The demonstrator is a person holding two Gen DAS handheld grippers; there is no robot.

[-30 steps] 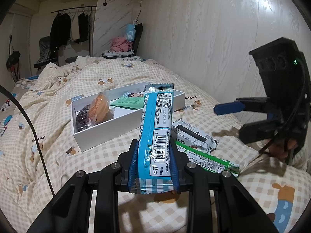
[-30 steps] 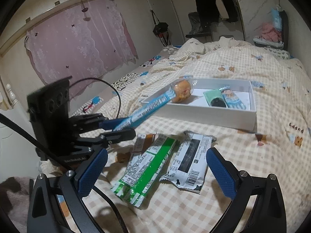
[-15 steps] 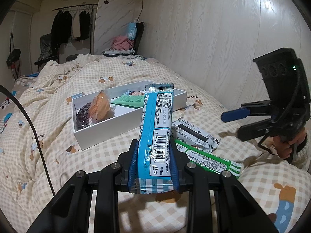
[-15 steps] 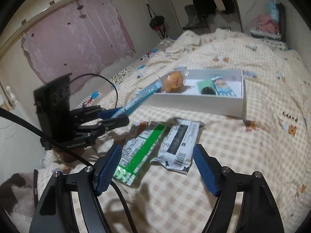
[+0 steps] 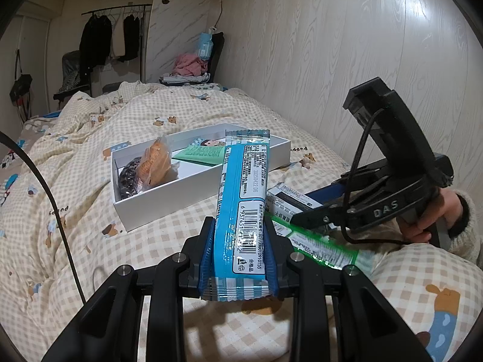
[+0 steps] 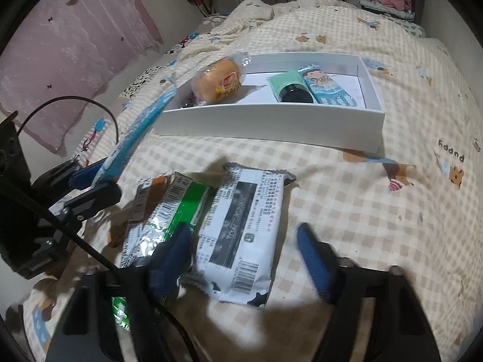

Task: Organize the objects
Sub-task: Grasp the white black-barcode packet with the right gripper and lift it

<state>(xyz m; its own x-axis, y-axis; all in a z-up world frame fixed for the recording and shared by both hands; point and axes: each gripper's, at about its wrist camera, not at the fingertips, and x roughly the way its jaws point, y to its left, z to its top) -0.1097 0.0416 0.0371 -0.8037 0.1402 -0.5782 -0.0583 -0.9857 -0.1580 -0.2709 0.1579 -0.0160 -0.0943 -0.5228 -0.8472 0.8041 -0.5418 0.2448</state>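
White-and-black snack pack point(image 6: 241, 238) lies flat on the bed, between the right gripper point(image 6: 244, 259) fingers: left pad point(image 6: 176, 247) at its left edge, over the green-striped pack point(image 6: 169, 220) beside it; right pad point(image 6: 314, 265) just off its right edge, a strip of quilt showing between. Fingers apart but closing; pads not yet pressing the pack (view blurred, contact on left side hard to tell).

Left gripper point(image 5: 238, 259) fingers together, clamped on the lower end of a blue snack bar point(image 5: 244, 208), barcode side up; bar sticks up and fwd, its top end overlapping the white box point(image 5: 151, 193) in the left wrist view. In the right wrist view the bar points toward the box's left end, off the quilt.

Box sits on the bed beyond the loose packs; inside: orange wrapped bun point(image 6: 219, 80) and a dark round item at one end, green tube w/ black cap point(image 6: 288, 87) and a small cartoon-print pack point(image 6: 324, 89) at the other.

A hand point(image 5: 428, 220) in a cream sleeve grips the right gripper's handle.

Surface: cream checked quilt point(image 6: 377, 211) w/ bear prints. Room: wood-grain wall on the right, pink curtain point(image 6: 69, 54) on the left, clothes rack point(image 5: 111, 36) at far end, chair w/ pink clothes.
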